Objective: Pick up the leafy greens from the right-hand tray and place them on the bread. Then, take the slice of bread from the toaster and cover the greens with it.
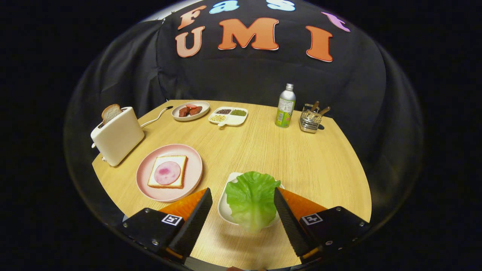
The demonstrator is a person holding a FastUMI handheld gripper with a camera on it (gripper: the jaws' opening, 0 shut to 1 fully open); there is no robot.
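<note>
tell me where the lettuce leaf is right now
In the gripper view, the lettuce leaf lies on its white tray between the open fingers, to the right of the pink plate with the bread.

A staged kitchen booth: black cloth [263,79] backs a wooden table [263,150] with toaster [117,136] at ten o'clock, bottle [285,106] and cutlery rack [311,119] at one.
</note>
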